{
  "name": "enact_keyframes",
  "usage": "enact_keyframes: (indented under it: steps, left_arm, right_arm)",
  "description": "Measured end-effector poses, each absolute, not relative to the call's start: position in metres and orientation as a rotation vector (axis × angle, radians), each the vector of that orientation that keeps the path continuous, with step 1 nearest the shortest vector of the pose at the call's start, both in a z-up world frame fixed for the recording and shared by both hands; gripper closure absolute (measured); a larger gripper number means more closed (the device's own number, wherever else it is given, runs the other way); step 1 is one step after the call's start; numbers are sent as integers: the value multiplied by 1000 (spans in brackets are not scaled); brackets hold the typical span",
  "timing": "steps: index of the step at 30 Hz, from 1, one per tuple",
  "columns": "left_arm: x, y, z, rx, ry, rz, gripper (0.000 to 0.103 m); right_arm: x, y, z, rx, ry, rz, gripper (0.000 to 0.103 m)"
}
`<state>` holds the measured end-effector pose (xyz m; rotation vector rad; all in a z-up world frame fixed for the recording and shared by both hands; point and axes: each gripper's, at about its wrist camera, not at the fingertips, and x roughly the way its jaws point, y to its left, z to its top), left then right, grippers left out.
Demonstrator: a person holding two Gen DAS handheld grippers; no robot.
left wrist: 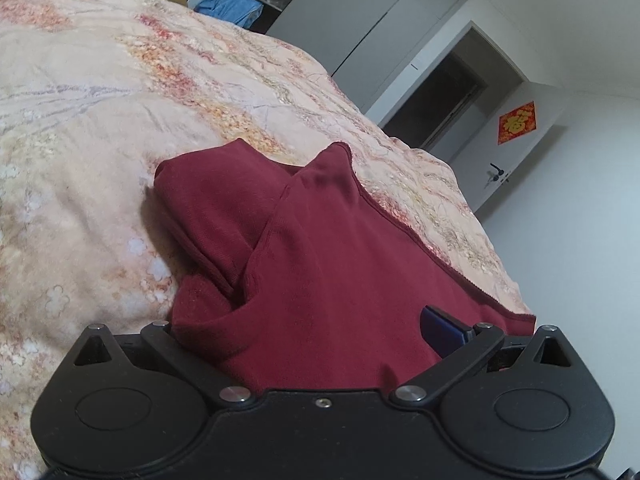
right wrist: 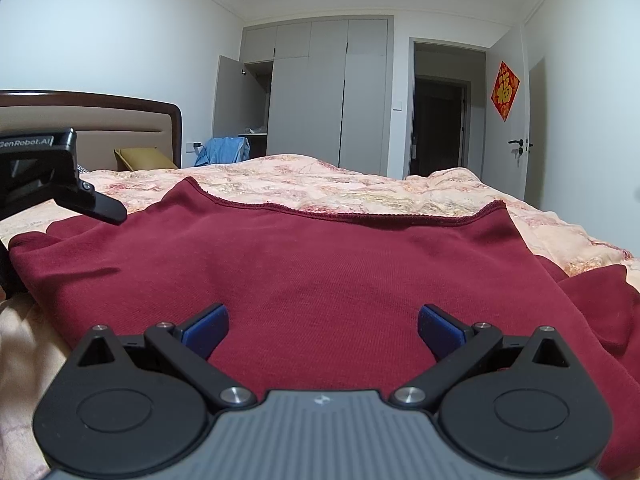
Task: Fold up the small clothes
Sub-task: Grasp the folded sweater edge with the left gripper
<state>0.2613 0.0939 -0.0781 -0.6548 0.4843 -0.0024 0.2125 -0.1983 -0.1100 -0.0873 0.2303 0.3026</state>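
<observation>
A dark red knit top (right wrist: 340, 264) lies spread flat on the floral bedspread (right wrist: 320, 184), its stitched hem on the far side. In the left wrist view a sleeve (left wrist: 208, 208) is folded in over the body of the red top (left wrist: 340, 248). My left gripper (left wrist: 316, 324) is open at the garment's edge. Cloth bulges between its jaws and hides the left pad, so only its right blue pad (left wrist: 444, 328) shows. My right gripper (right wrist: 324, 330) is open low over the top, with both blue pads (right wrist: 208, 330) on the fabric. The left gripper's black housing (right wrist: 36, 168) shows at the far left.
The bed has a brown headboard (right wrist: 120, 104) and a mustard pillow (right wrist: 144, 158). A blue garment (right wrist: 226, 150) hangs beyond it. A grey wardrobe (right wrist: 320, 92) with one door open, a dark doorway (right wrist: 440, 120) and a white door (right wrist: 532, 128) line the far wall.
</observation>
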Motion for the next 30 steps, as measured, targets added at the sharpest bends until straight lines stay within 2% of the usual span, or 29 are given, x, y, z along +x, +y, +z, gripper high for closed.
enact_keyframes:
  steps: [13,15,18,23,28,30]
  left_arm:
    - [256,102,-79,-714,428,-9,3]
    - [257,102,-77,-712,429,0,7]
    - [258,107,-76,-731,436,31,22]
    - [258,115,-77,-757,452,83,52]
    - [259,112,-66,-712,458,92,63]
    - [261,111,-61,-693,461,98,65]
  right_arm:
    - [212,-198,-110,-86,228,303,0]
    - [212,-198,-110,-85,229,304,0]
    - [213,-199,-110,-82,234,305,0]
    - [215,-199,-107,-75,252,307,0]
    - [219,-198,-99,-77,312,311,0]
    - [224,-199,-92,-88,355,327,0]
